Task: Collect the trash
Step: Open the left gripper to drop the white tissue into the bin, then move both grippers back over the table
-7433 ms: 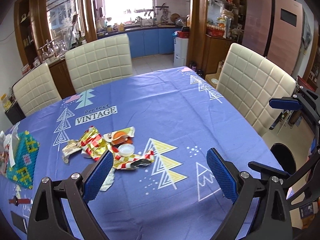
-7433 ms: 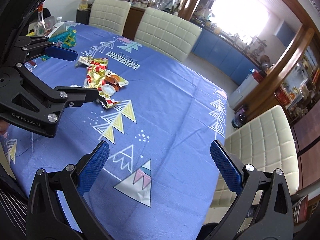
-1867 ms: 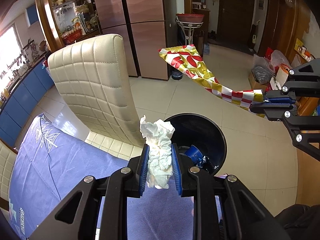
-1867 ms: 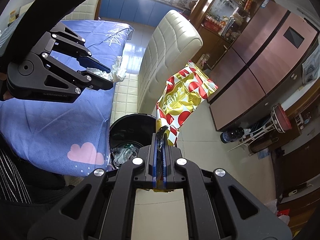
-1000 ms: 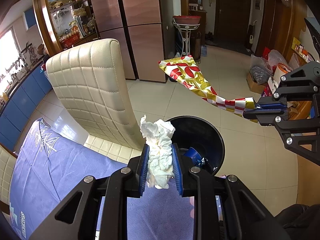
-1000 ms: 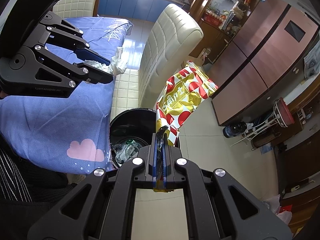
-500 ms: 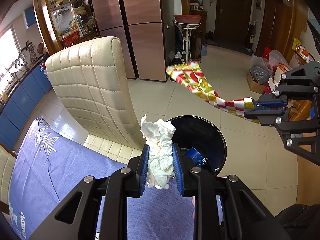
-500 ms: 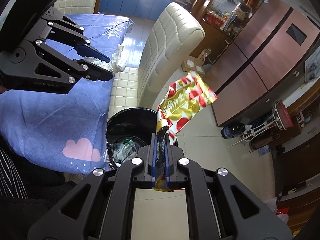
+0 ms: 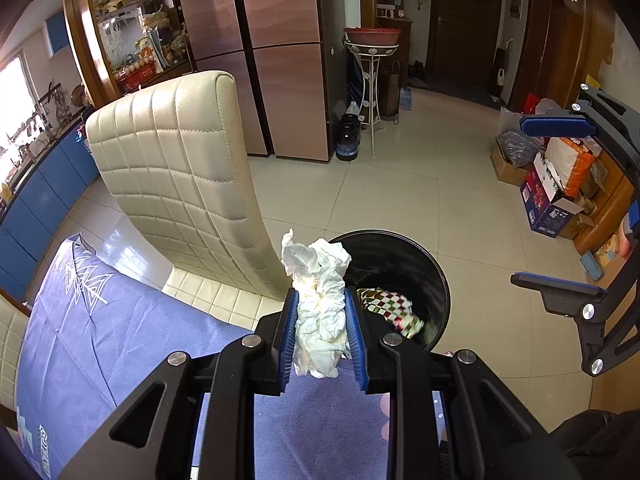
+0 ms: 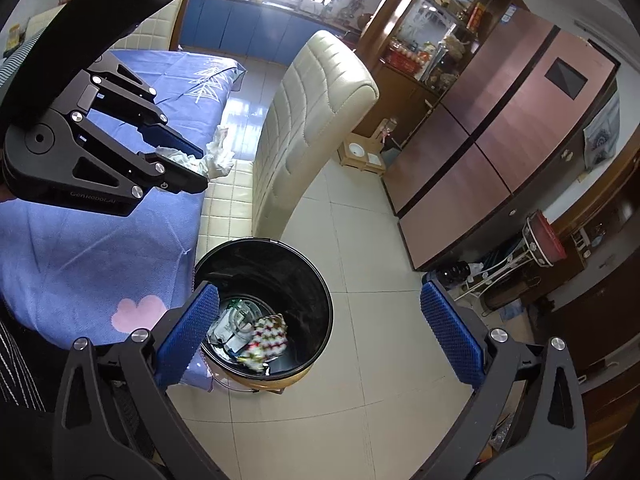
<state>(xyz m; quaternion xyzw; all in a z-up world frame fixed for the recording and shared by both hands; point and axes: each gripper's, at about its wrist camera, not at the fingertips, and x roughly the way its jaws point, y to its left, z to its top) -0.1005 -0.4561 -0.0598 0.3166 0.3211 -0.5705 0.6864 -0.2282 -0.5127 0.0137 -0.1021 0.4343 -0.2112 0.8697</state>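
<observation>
tissue (image 9: 318, 304): pinched in my left gripper (image 9: 320, 334) over the table edge
right gripper (image 10: 320, 334): spread wide above the bin (image 10: 316, 280)
wrapper (image 10: 268, 338): lying in the bin

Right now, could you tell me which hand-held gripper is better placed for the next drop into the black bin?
Left: the left hand-held gripper is shut on the crumpled white tissue beside the round black bin. The right hand-held gripper is open and empty.

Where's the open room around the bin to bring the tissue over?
Bare floor tiles between the bin and the fridge. Tighter where the chair and tablecloth edge meet the bin.
</observation>
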